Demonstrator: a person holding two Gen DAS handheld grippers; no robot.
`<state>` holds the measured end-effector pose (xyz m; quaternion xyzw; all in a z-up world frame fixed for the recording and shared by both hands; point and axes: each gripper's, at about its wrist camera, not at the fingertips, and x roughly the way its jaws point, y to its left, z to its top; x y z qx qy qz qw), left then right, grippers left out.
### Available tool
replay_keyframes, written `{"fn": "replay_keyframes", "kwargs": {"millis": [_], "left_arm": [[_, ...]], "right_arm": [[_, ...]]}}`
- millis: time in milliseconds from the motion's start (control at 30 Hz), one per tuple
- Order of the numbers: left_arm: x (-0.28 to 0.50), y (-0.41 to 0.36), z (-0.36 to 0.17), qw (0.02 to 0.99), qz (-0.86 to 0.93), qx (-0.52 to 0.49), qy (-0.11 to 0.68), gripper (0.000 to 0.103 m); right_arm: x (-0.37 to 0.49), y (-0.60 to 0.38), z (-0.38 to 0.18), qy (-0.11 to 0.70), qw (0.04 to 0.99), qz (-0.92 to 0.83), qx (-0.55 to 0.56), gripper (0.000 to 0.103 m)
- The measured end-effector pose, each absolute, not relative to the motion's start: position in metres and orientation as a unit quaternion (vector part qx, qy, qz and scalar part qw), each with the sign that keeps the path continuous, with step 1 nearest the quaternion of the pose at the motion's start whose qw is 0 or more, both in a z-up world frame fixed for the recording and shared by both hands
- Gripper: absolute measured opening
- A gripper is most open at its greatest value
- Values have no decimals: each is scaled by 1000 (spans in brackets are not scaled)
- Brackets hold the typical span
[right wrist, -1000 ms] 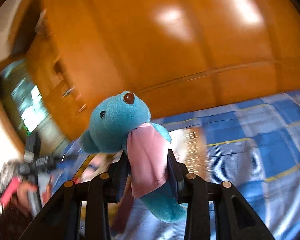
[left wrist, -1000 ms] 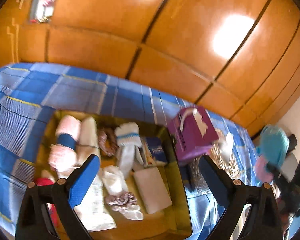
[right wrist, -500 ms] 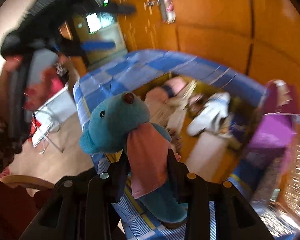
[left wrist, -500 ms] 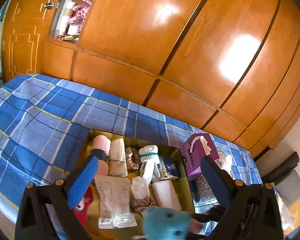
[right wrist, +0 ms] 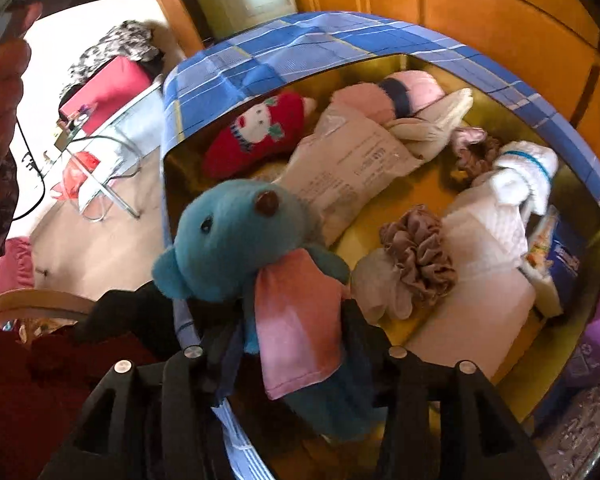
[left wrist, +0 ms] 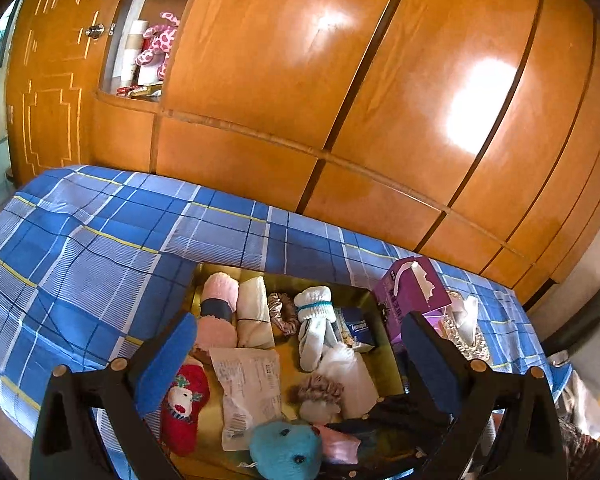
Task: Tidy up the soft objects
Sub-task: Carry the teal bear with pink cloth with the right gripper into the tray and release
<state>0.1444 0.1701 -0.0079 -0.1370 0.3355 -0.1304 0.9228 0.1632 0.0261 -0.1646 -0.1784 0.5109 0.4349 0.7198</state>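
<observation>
The left gripper (left wrist: 296,356) hangs with its jaws spread wide and nothing between them. The right gripper (right wrist: 292,344) has its jaws closed in, apparently pinched tight, tilted downward.

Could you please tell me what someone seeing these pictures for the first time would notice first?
Probably the blue teddy bear with a pink cloth, clamped in the right gripper over the near edge of the gold tray. Next, the red Christmas sock in the tray's near left corner, and the purple tissue box beside the tray's right side.
</observation>
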Motion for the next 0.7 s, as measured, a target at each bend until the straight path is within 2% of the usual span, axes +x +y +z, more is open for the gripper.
{"fn": "replay_keyframes", "kwargs": {"millis": [333, 467, 500, 533, 567, 700], "left_arm": [[142, 161, -9, 938, -63, -101, 327, 103], [143, 162, -13, 934, -49, -108, 338, 103], [142, 162, -13, 934, -44, -106, 339, 103], [141, 161, -14, 934, -38, -103, 340, 103], [140, 160, -13, 935, -34, -100, 340, 103], [138, 154, -13, 936, -19, -81, 341, 103]], "right_arm": [[150, -27, -137, 490, 767, 410, -64, 49], [147, -24, -136, 508, 759, 406, -41, 49], [146, -26, -135, 509, 757, 409, -38, 47], [146, -24, -136, 514, 751, 413, -36, 35], [145, -23, -138, 518, 746, 417, -35, 30], [146, -5, -149, 539, 714, 447, -26, 29]]}}
